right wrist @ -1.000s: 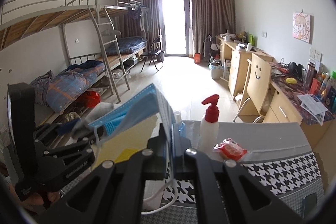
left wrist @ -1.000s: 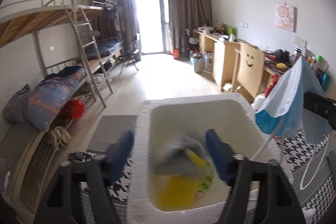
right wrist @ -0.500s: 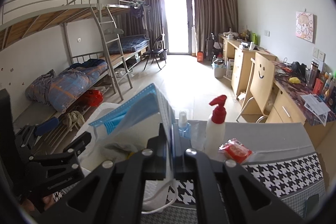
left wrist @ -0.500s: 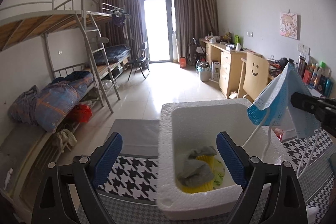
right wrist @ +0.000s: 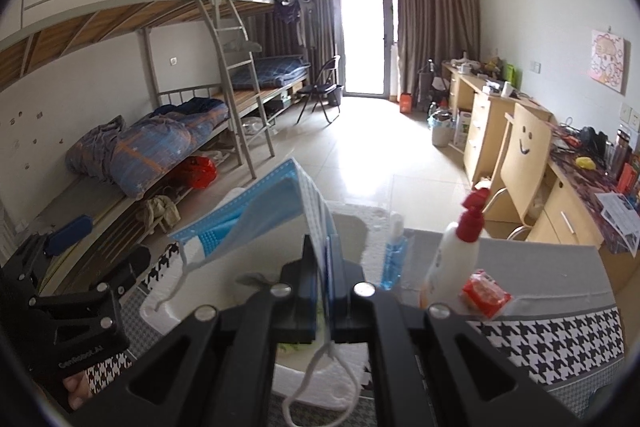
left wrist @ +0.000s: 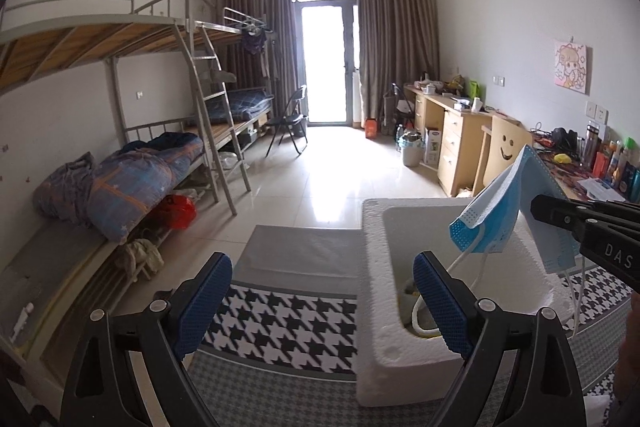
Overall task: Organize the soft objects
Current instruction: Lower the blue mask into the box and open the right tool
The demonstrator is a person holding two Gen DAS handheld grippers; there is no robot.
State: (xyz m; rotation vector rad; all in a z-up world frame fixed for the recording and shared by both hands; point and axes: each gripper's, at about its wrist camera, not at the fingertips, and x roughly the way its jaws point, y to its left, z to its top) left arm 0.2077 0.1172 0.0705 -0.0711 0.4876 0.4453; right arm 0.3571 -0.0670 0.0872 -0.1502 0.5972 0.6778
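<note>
My right gripper is shut on a blue face mask and holds it over the white foam box; the mask's ear loops hang down. In the left wrist view the mask hangs over the foam box, pinched by the right gripper. My left gripper is open and empty, above the table to the left of the box. A grey cloth and something yellow lie in the box, mostly hidden.
The table has a houndstooth cloth. To the right of the box stand a white pump bottle with a red top, a small blue bottle and a red packet. Bunk beds stand left, desks right.
My left gripper has pulled back up and to the left out of the foam box, leaving the grey cloth inside. My right gripper has brought the mask over the box.
</note>
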